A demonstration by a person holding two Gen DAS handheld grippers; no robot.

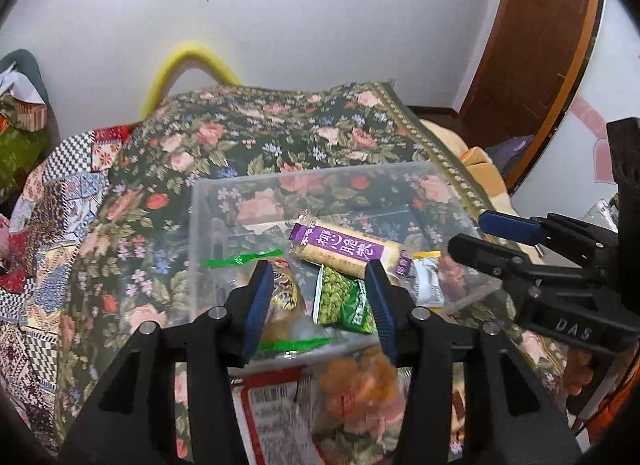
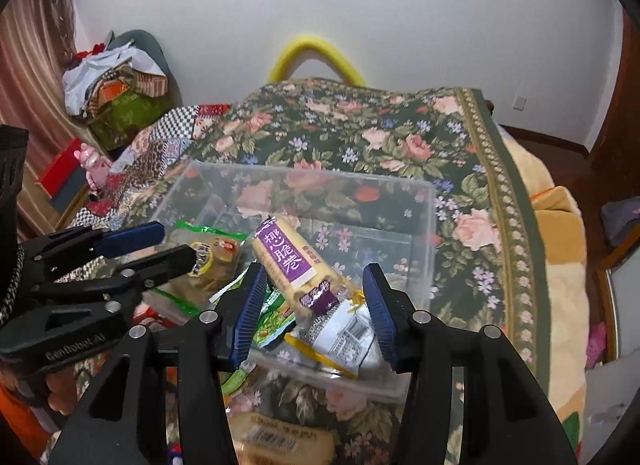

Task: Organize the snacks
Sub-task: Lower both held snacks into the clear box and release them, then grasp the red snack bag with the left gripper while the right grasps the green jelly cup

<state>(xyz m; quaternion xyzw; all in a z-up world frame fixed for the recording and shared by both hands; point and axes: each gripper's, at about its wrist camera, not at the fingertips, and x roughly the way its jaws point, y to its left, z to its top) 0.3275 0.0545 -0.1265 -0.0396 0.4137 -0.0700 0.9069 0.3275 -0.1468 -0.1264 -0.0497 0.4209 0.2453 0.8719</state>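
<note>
Floral blanket covers the bed and serves as the work surface; it is soft, so anything set on it sits a little uneven.

Clear plastic bin rests on the blanket, open-topped, evidently the collecting place for the snacks. Far half of the bin is bare; packets are heaped at the near end, probably because that end lies closest to the person.

In the bin: purple-labelled wafer pack lies tilted across the others, on top of the green pea packet. Silver-and-yellow packet sits at the near right corner. Brown snack with green seals lies at the left side.

Outside, near the front wall: red-and-white packet and an orange snack bag, blurred, not yet binned.

Left gripper is released, jaws spread, nothing between them, poised over the near rim. Right gripper likewise spread and empty above the silver packet.
</note>
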